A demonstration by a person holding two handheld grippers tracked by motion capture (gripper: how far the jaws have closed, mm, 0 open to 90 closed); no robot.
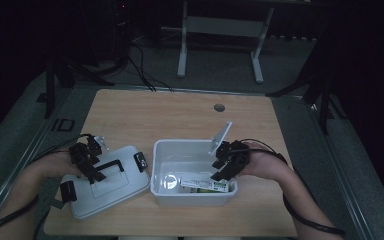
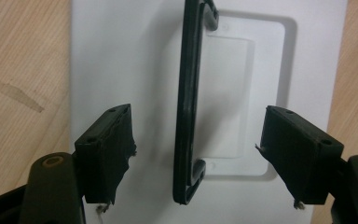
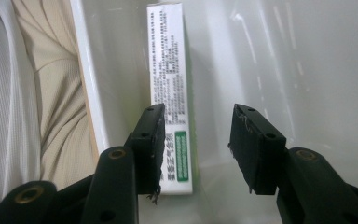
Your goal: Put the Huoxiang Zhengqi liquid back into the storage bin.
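We hold the left gripper [image 2: 193, 154] spread astride the lid [image 1: 111, 182] handle [image 2: 189, 102], likely to lift it; the right gripper [image 3: 196, 147] hangs spread in the bin [image 1: 162, 150] over the box [image 3: 170, 84].

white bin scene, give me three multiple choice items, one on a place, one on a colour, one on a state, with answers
1. Where does the lid lie?
A. on the bin
B. on the table left of the bin
C. on the floor

2. What colour is the lid's handle?
A. black
B. red
C. white

3. How does the left claw stand?
A. shut on the handle
B. shut, empty
C. open, astride the handle

Answers: 1 B, the high view shows it beside the open bin. 2 A, it looks black in the left gripper view. 3 C, both jaws stand clear of it.
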